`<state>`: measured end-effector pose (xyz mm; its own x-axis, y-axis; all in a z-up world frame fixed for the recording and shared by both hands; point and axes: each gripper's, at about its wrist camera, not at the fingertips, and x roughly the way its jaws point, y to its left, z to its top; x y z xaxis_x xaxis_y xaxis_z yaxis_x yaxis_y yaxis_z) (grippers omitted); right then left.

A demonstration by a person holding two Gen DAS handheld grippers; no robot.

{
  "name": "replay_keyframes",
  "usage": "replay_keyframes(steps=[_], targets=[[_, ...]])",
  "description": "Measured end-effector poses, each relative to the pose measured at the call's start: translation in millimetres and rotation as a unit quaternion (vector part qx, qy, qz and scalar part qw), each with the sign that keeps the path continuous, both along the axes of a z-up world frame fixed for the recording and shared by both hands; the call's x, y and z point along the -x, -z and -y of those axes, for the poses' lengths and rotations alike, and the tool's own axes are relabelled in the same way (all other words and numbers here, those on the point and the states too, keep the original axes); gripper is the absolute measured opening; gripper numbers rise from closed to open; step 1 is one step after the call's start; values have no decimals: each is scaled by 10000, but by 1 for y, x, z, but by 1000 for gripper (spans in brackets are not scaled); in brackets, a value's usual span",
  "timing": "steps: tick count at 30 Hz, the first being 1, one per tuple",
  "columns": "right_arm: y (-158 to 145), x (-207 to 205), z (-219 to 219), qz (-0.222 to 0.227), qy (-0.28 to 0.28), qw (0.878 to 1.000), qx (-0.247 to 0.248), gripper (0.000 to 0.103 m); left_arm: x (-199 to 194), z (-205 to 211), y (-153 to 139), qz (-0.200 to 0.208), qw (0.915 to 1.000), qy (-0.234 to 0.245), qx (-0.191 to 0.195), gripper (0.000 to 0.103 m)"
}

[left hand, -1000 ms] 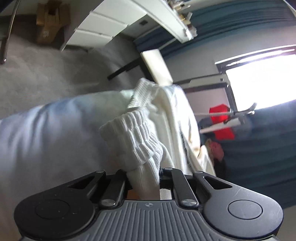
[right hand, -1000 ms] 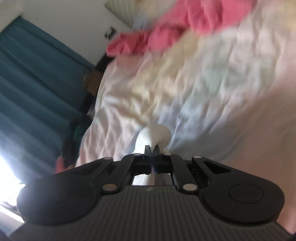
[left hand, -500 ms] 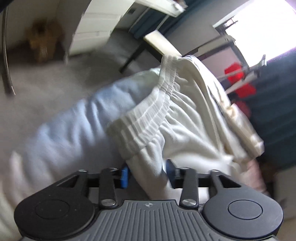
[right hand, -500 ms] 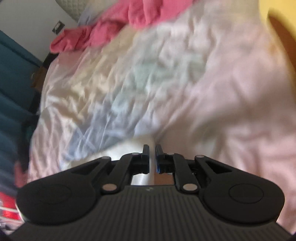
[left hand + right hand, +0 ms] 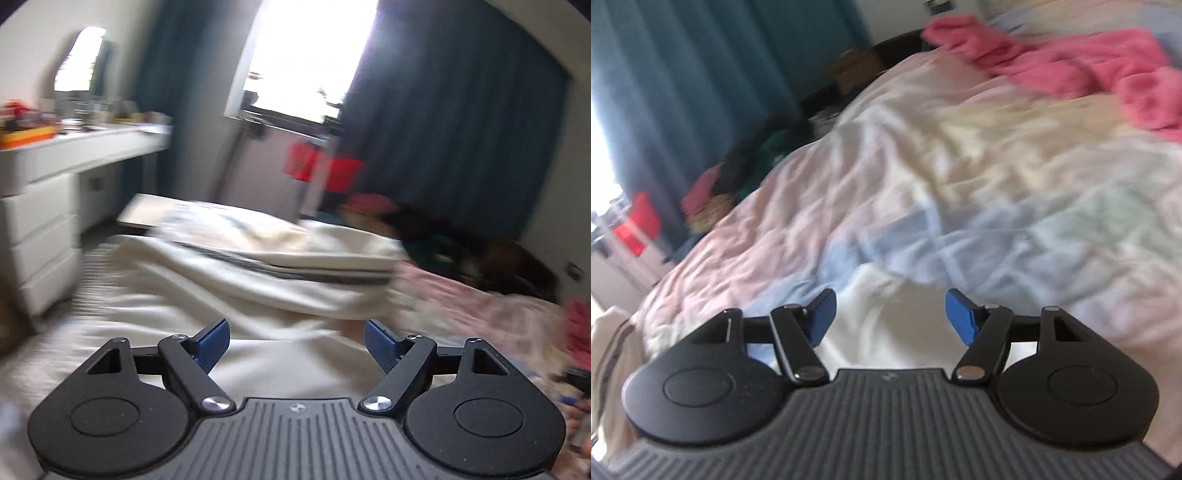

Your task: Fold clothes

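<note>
Cream fabric of the white garment (image 5: 280,354) lies on the bed (image 5: 1015,192), at the near edge, just below both tools. The left hand-held gripper (image 5: 297,341) stands wide open with nothing pressed between its blue pads, and the right hand-held gripper (image 5: 890,315) is open too, over a white fold of the same garment. I judge that a fold was just released. To do this step well, the hands should draw back without catching the cloth, then the person should check that the edges lie even before taking the next corner. A folded cream pile (image 5: 303,254) rests further along the bed's left side, and a pink garment (image 5: 1089,74) lies at the far corner.

One second ago both pairs of jaws were closed on white cloth, the left on a ribbed cuff. They have just been opening, and the cloth is now free beneath them. Both views were also strongly rolled then and are now nearly level.
</note>
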<state>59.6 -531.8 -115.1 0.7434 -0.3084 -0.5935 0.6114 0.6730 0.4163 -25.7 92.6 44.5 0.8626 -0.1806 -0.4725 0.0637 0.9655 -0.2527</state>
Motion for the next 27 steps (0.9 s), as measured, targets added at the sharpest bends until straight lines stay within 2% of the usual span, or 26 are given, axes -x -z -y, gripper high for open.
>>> replay_keyframes(steps=[3,7,9,13,18,20,22,24,27], targets=[[5,-19,-8,-68,-211,9993,299,67,-30,57,20,-185,9989,435,-17,82],[15,-33,-7,-241,-203,9985,454,67,-56,104,72,-559,9970,534,-66,82],[15,-37,-1,-199,-1,9981,577,68,-66,117,97,-706,9965,425,-149,80],[19,-40,12,-56,185,9992,339,68,-71,134,120,-543,9951,477,-672,81],[42,-60,9,-510,-104,9976,455,68,-89,141,140,-563,9939,580,-745,82],[48,-65,3,-625,-266,9955,663,55,-96,140,145,-585,9938,527,-790,82],[46,-67,0,-645,-333,9942,797,20,-100,136,148,-680,9937,443,-778,82],[39,-64,2,-516,-103,9951,837,16,-103,128,148,-797,9937,336,-708,82],[33,-55,12,-309,378,9958,779,15,-103,114,143,-814,9950,147,-558,82]])
